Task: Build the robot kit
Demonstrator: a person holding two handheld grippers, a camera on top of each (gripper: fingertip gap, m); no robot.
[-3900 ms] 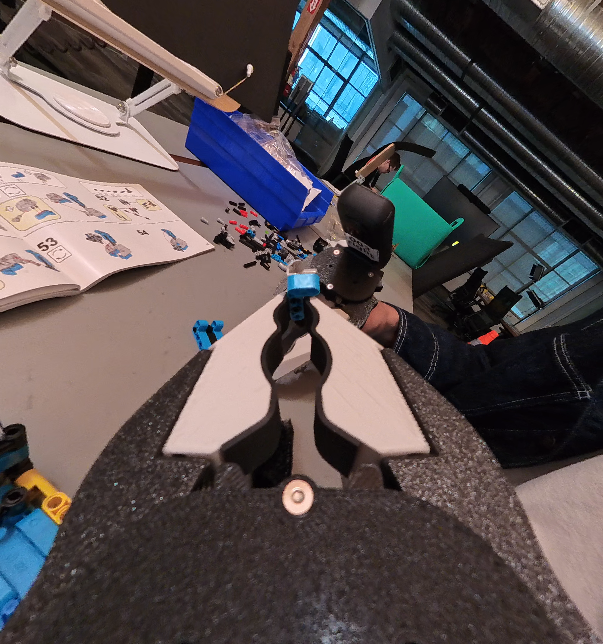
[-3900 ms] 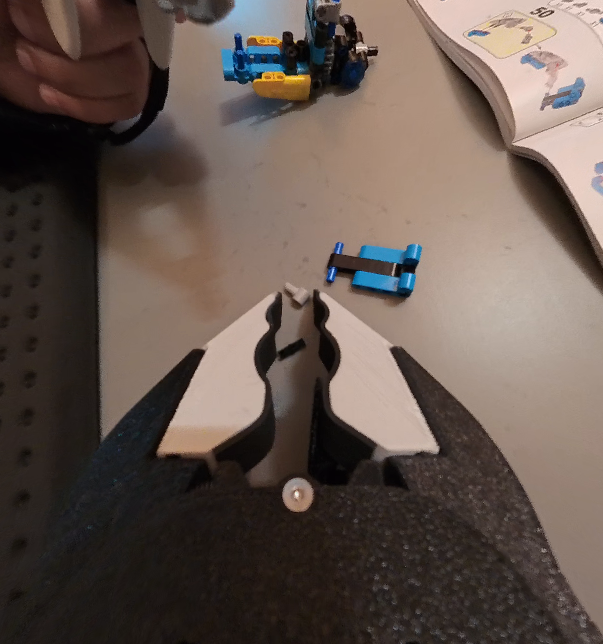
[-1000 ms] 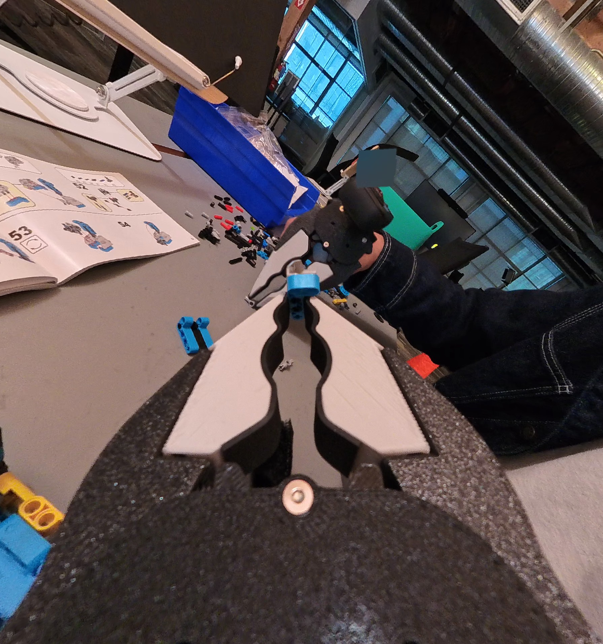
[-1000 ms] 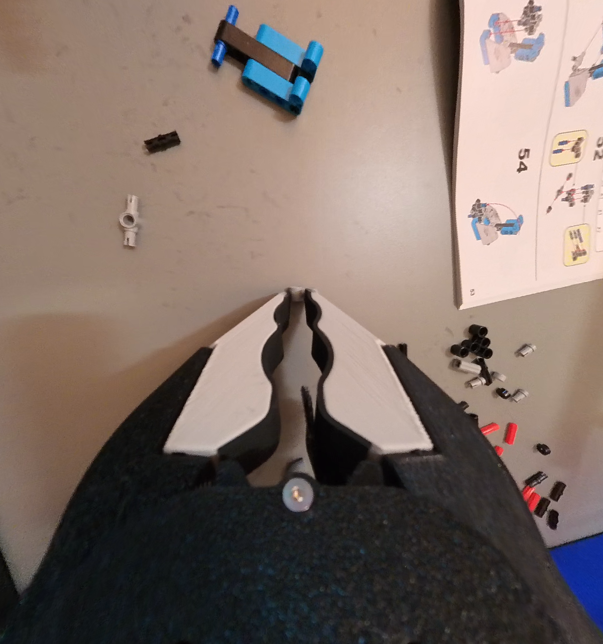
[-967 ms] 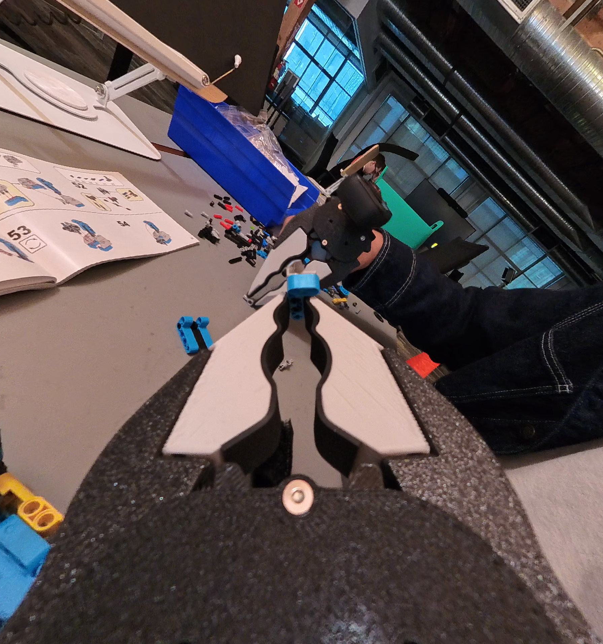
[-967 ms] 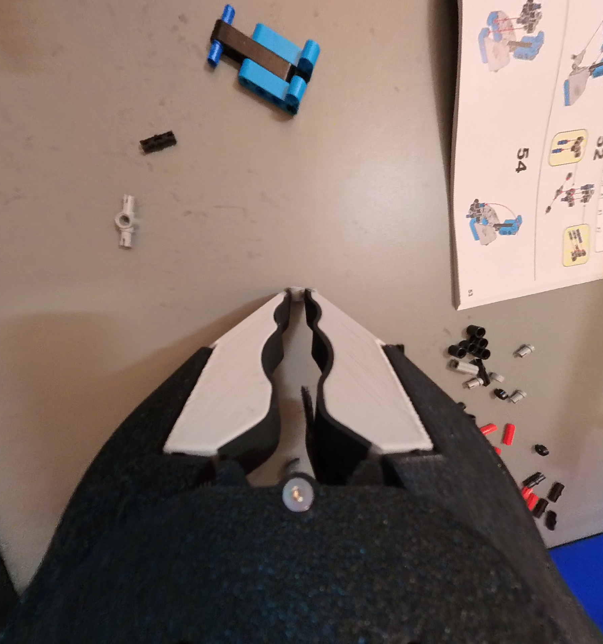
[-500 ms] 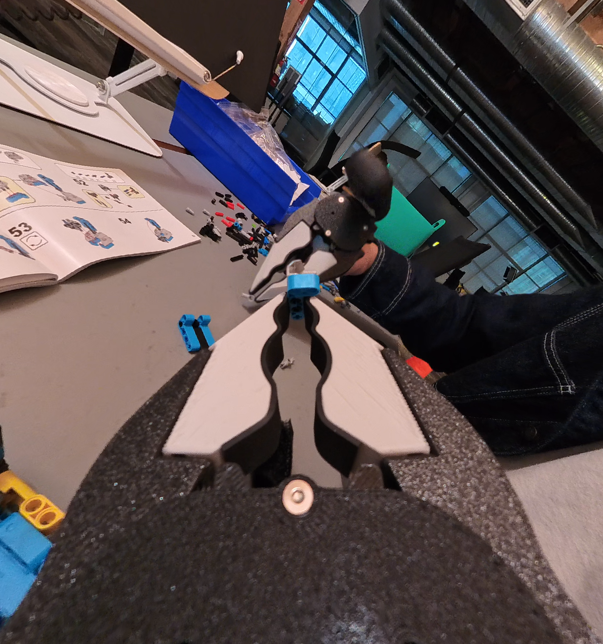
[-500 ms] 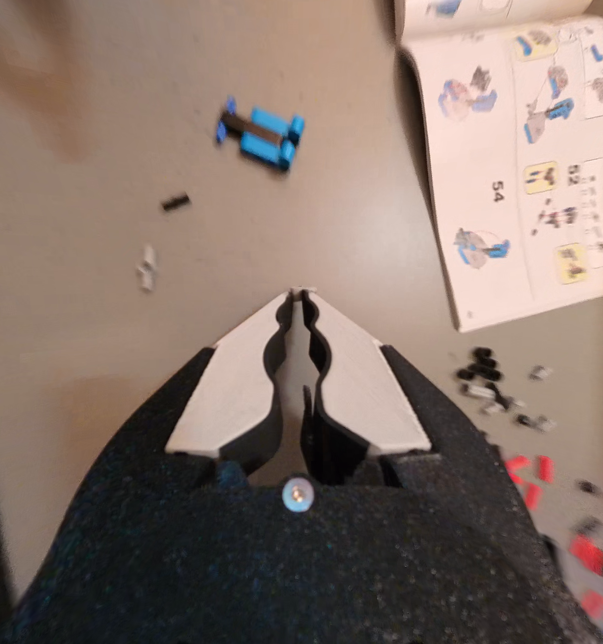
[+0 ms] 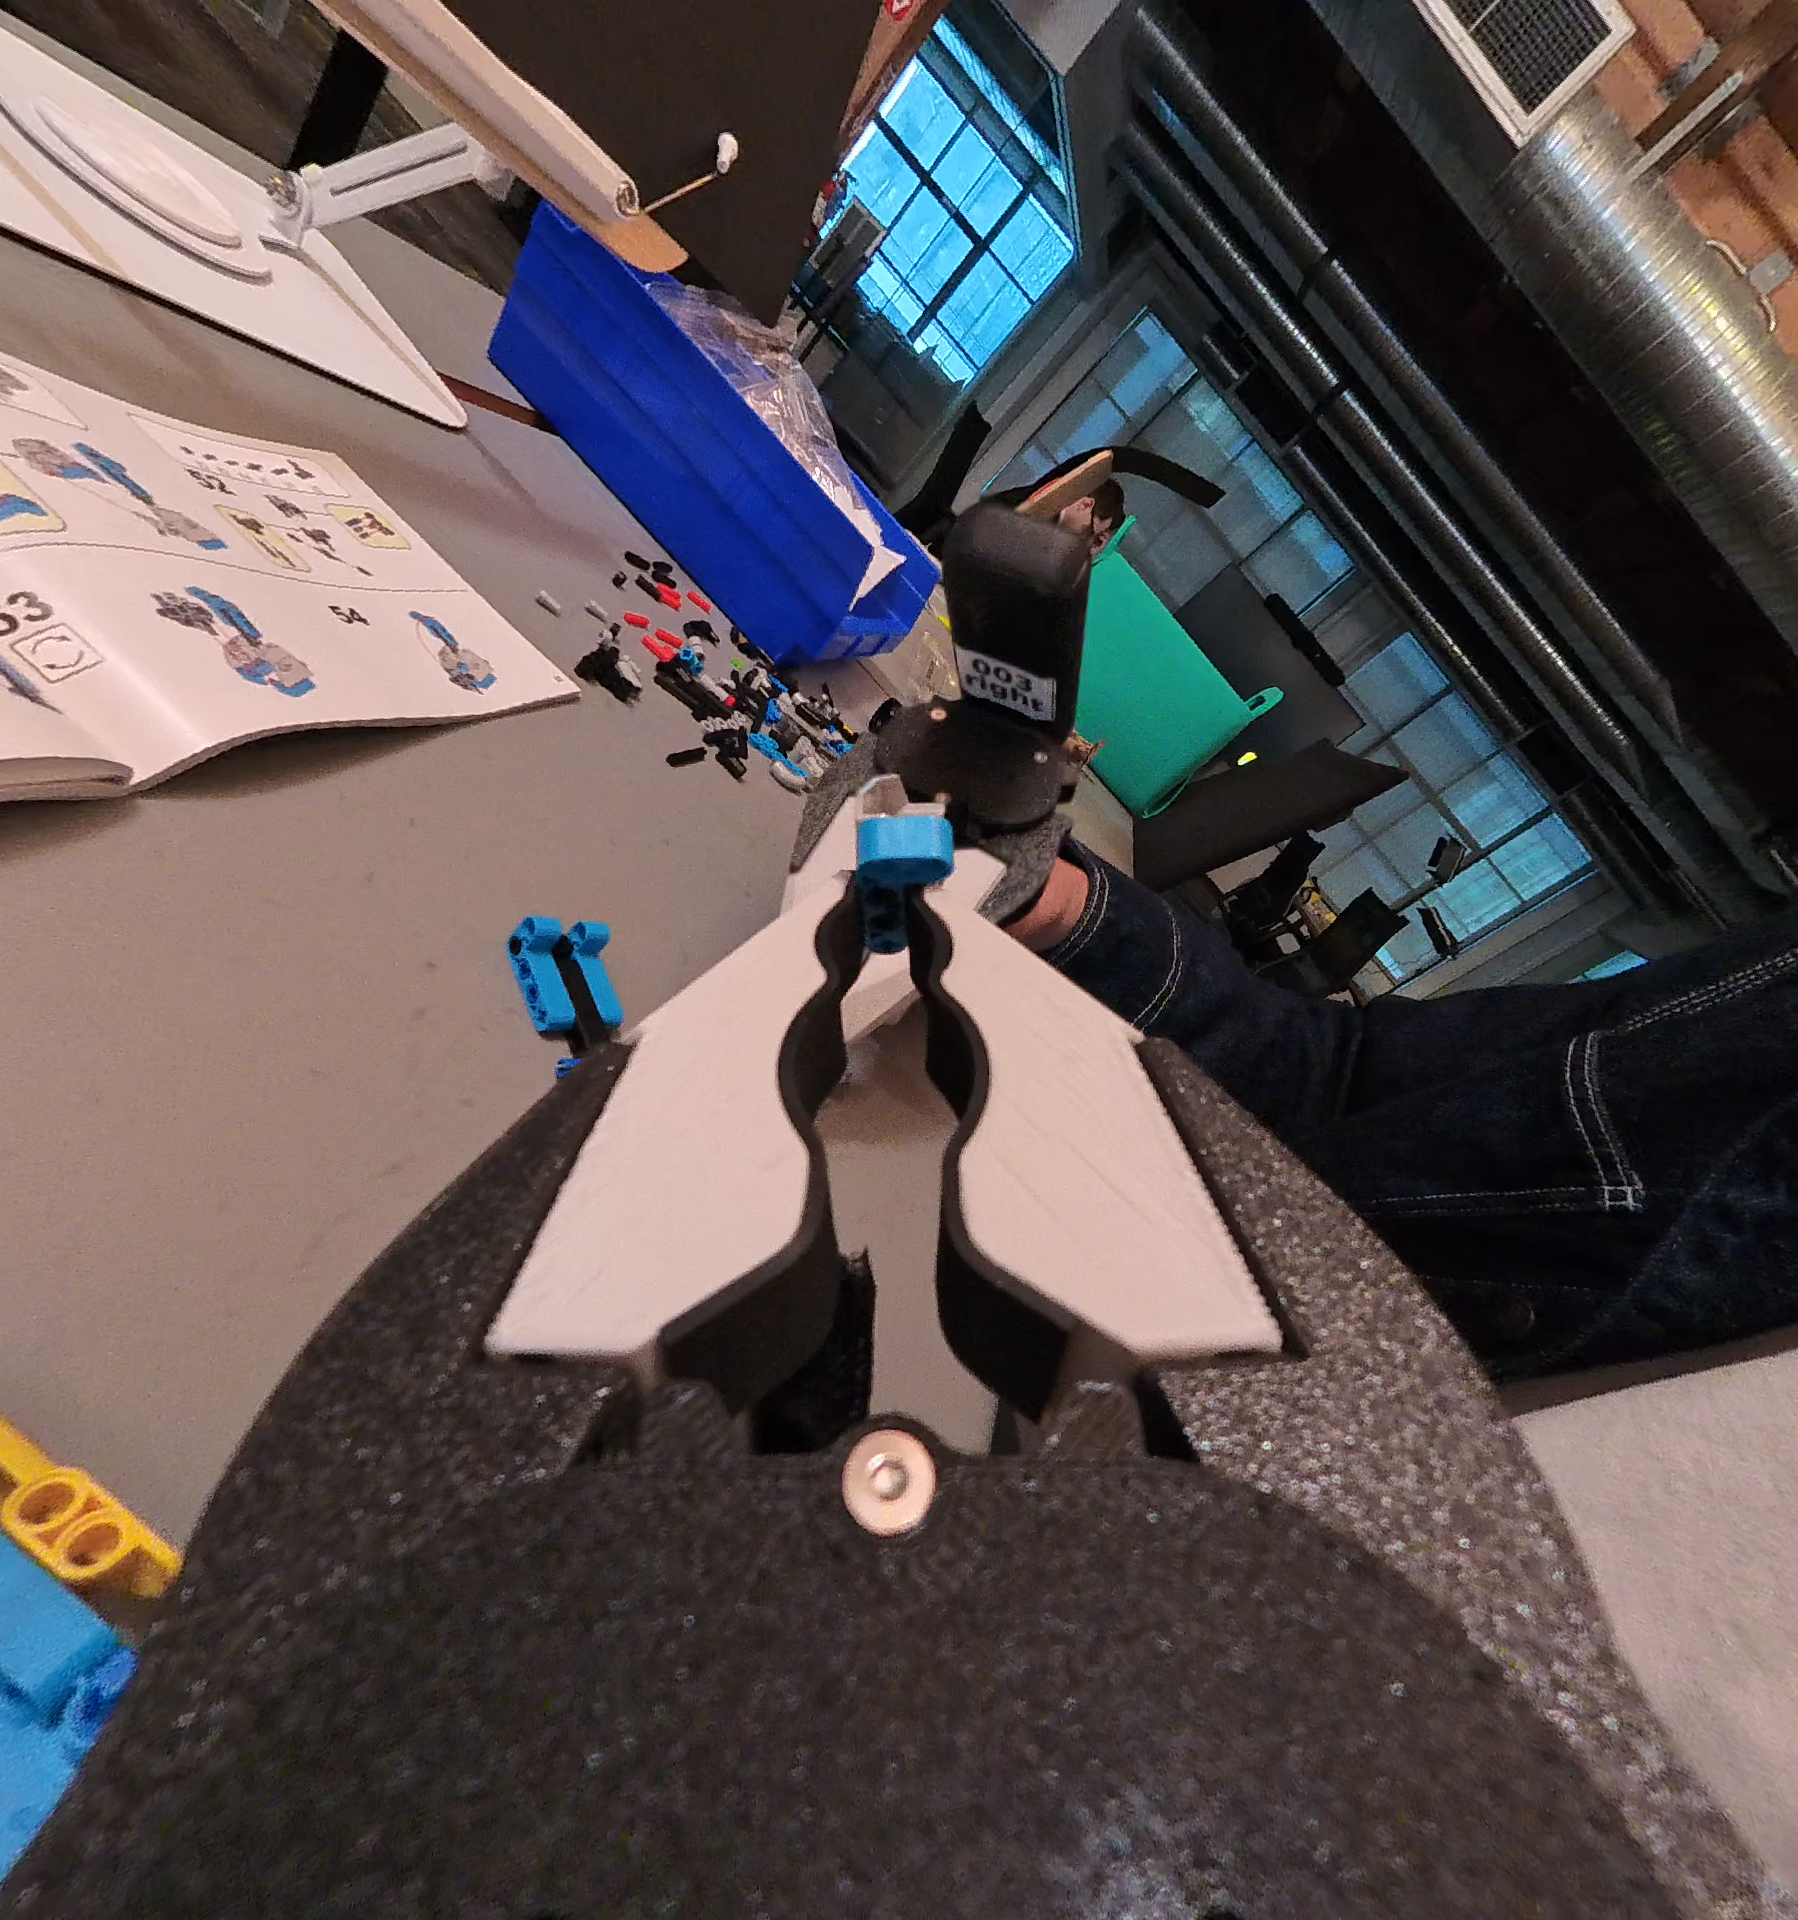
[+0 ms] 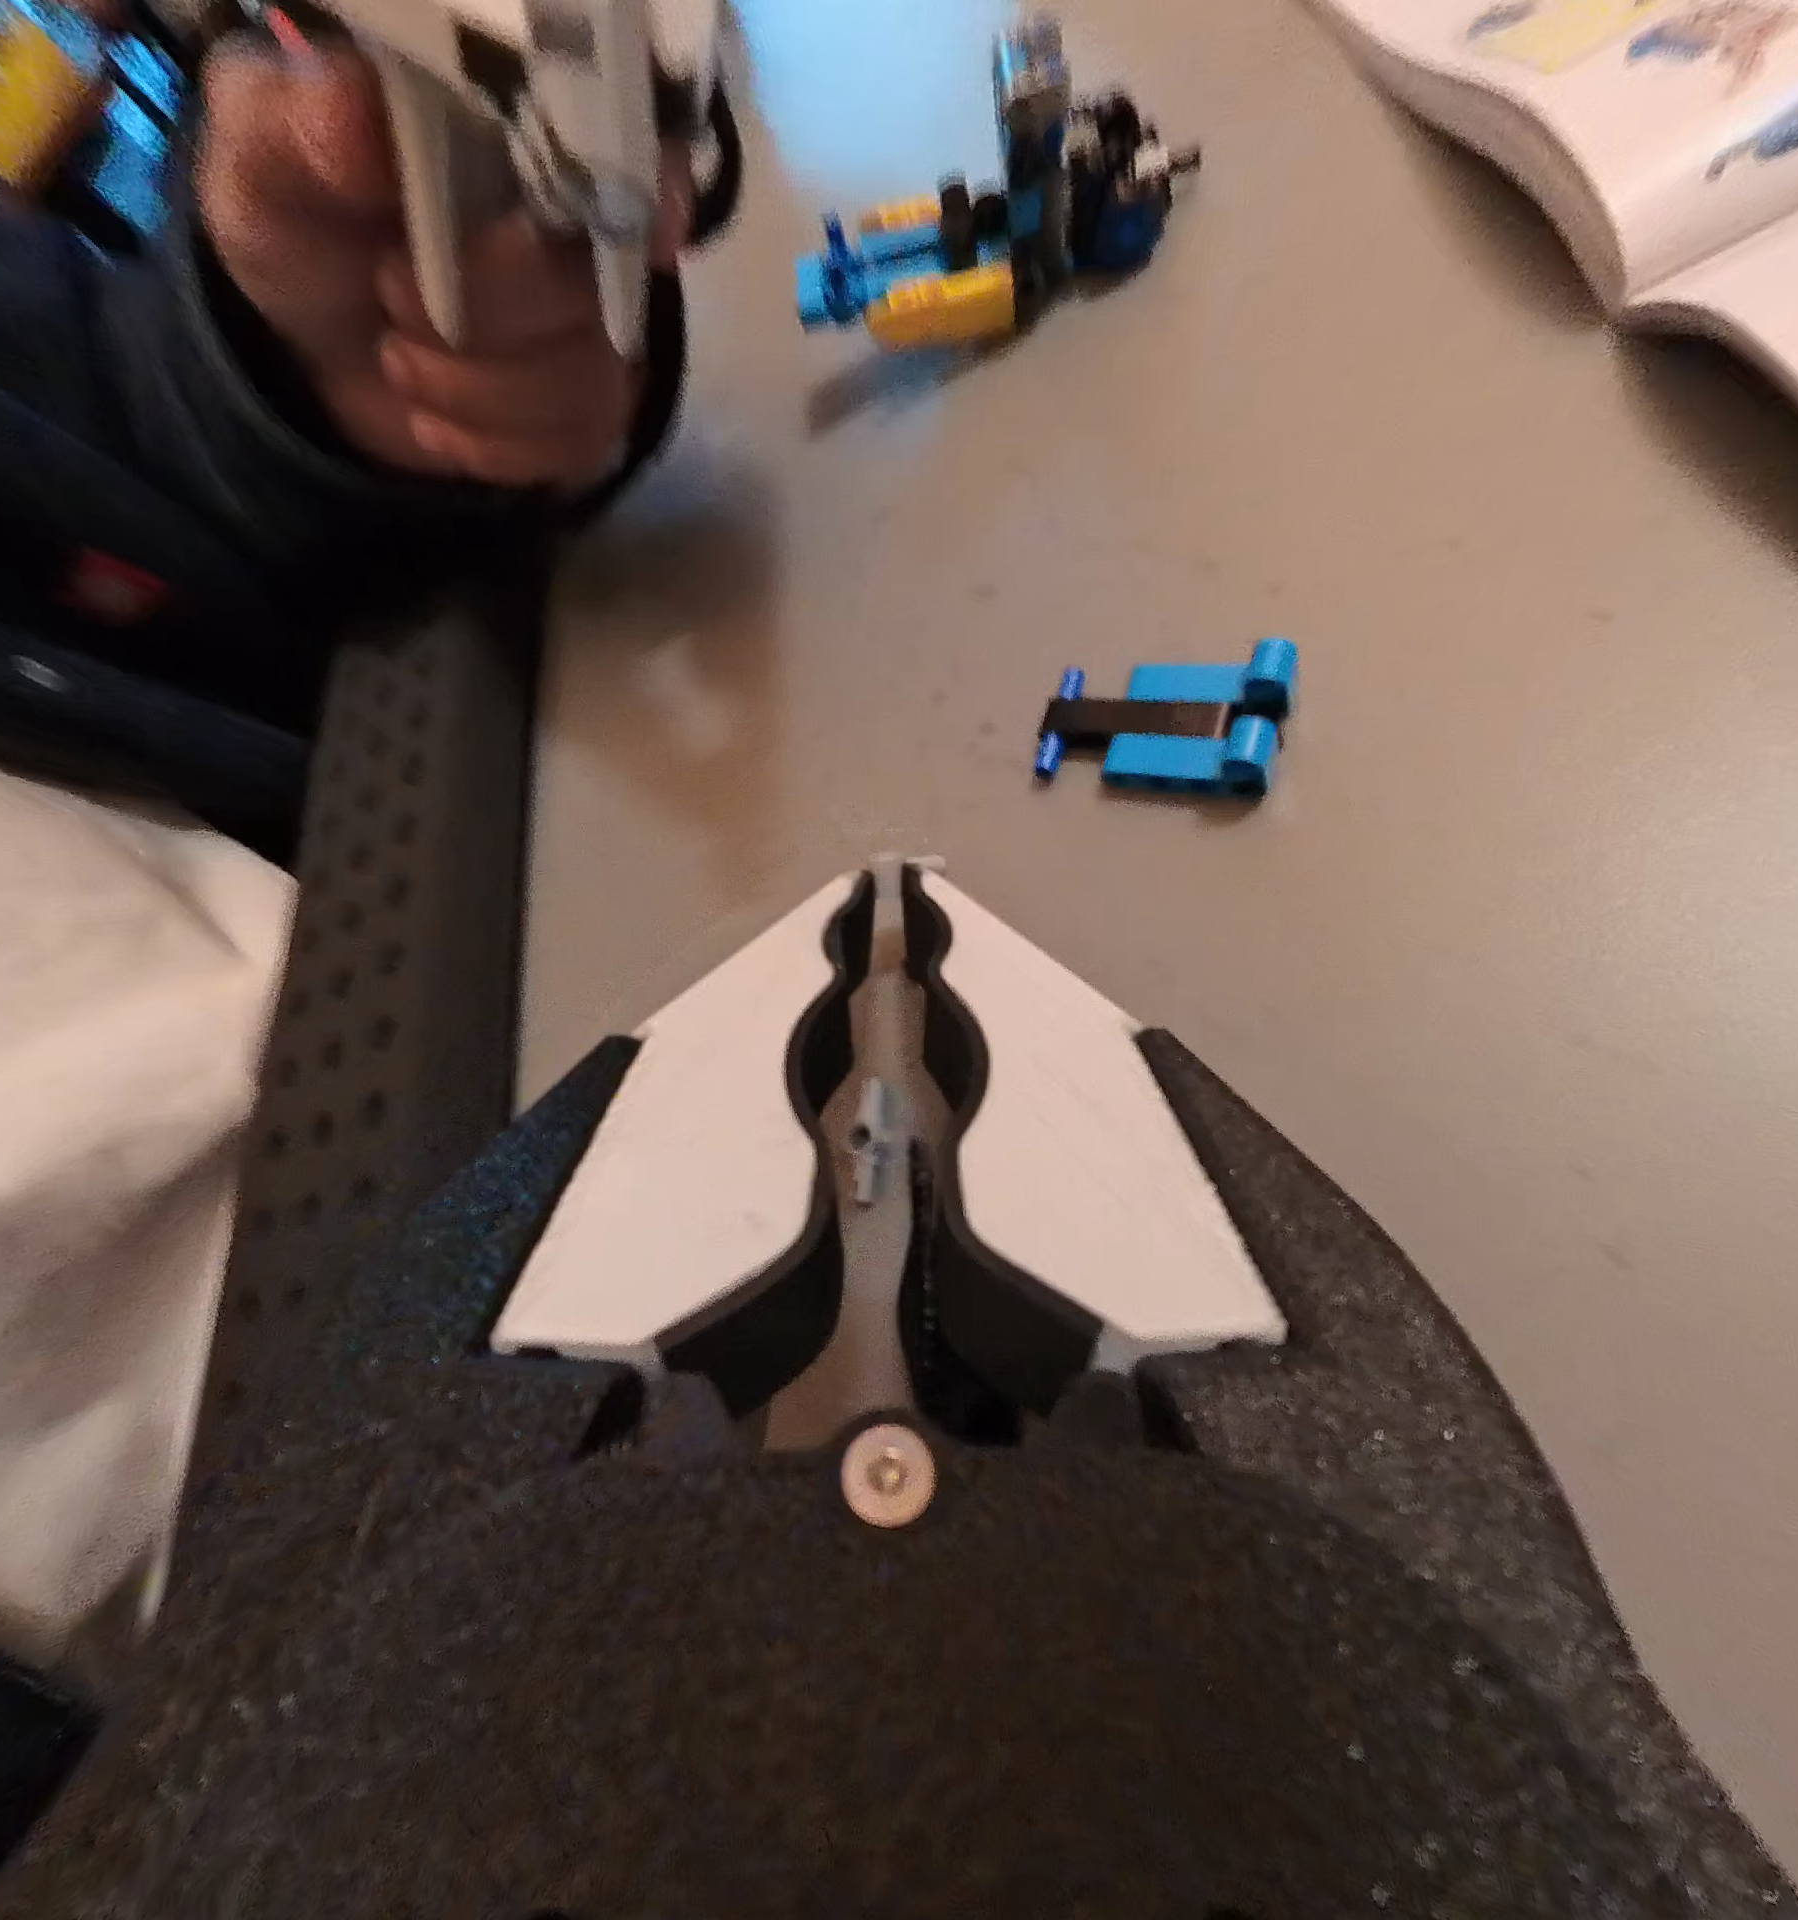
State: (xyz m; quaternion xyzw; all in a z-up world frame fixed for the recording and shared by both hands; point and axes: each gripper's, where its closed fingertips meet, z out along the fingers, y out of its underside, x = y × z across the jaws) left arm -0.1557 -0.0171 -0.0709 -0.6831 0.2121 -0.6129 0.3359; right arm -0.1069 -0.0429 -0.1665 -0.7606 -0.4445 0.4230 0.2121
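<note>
My left gripper [image 9: 892,883] is shut on a small blue brick [image 9: 902,850] and holds it above the grey table [image 9: 251,987]. My right gripper [image 10: 892,871] is shut on a tiny pale grey piece [image 10: 897,863] at its tips, low over the table. It also shows in the left wrist view [image 9: 978,748], just behind the blue brick. A grey connector [image 10: 874,1138] lies on the table under the right fingers. The left gripper [image 10: 542,177], blurred and held by a hand, is at the top left of the right wrist view.
A small blue and black assembly [image 10: 1175,727] lies right of the right gripper. A blue and yellow model [image 10: 978,249] stands farther off. An open instruction booklet [image 9: 199,623], loose small parts [image 9: 708,696] and a blue bin [image 9: 697,457] lie beyond. A black perforated strip [image 10: 396,935] borders the table. Across from one pair of fingers to the other is roughly 11 centimeters. The left gripper is farther from the grey connector [image 10: 874,1138], some 15 centimeters, than the right, some 5 centimeters.
My right gripper has swung from above the loose parts and booklet corner back toward the left gripper, now low by the grey connector. The left gripper still holds the blue brick, nearly still.
</note>
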